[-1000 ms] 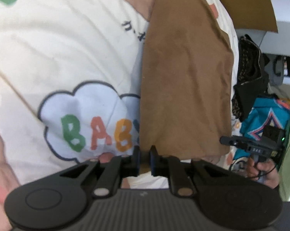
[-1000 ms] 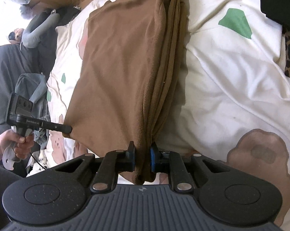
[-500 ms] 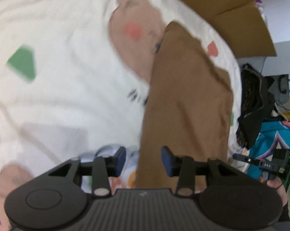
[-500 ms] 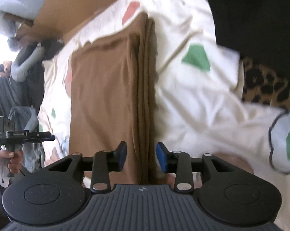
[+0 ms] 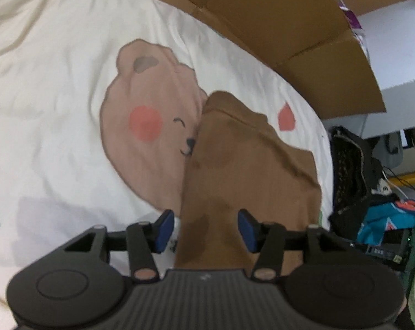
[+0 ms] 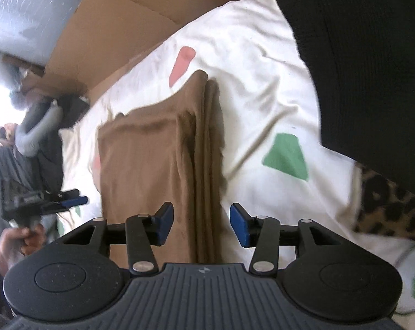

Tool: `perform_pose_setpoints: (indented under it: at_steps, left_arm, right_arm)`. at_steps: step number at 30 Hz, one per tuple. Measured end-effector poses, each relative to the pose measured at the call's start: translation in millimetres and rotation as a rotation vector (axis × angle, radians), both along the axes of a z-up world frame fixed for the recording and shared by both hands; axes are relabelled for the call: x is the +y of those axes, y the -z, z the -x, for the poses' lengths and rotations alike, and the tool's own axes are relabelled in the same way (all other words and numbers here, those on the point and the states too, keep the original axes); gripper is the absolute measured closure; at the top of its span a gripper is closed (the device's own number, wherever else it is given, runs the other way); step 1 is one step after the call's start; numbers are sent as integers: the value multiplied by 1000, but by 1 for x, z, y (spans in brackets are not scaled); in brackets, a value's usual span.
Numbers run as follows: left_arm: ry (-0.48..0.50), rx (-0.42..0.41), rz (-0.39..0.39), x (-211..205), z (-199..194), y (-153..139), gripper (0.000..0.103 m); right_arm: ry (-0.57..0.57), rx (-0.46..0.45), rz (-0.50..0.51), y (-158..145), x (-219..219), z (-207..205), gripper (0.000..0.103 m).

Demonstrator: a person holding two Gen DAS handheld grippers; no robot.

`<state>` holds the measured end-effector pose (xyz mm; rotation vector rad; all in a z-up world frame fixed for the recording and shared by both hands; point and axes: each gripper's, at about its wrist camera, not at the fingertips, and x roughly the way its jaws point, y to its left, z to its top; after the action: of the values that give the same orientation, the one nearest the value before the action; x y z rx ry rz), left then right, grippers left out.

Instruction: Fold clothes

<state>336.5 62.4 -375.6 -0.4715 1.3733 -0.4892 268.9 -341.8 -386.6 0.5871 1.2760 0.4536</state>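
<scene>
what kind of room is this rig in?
Probably a bedroom or a makeshift recording space at home: a bear-print sheet serves as the work surface under the folded brown garment, with flattened cardboard behind and piles of clothes alongside.

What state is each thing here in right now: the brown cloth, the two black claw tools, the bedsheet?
Brown garment: folded into a flat layered stack, lying on the sheet, held by nothing.
Left gripper: open, jaws apart above the garment's near end.
Right gripper: open, jaws apart above the stacked edge.
Bear-print sheet: spread out, lightly wrinkled.
Cardboard box: flaps open.
</scene>
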Motion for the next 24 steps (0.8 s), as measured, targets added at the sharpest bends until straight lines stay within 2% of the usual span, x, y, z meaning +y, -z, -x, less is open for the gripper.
perform_pose_setpoints:
  at_steps: [5, 12, 17, 24]
  left_arm:
    - [3, -22, 15, -9, -11, 5, 49]
    - [-9, -15, 23, -20, -28, 17, 48]
    - [25, -25, 8, -32, -35, 20, 48]
    - [36, -20, 6, -35, -39, 28, 47]
  right_arm:
    - [31, -19, -37, 17, 4, -18, 39]
    - [36, -15, -82, 40, 14, -41, 37]
    - [21, -22, -103, 43, 23, -48, 31]
    - [46, -17, -111, 53, 23, -66, 32]
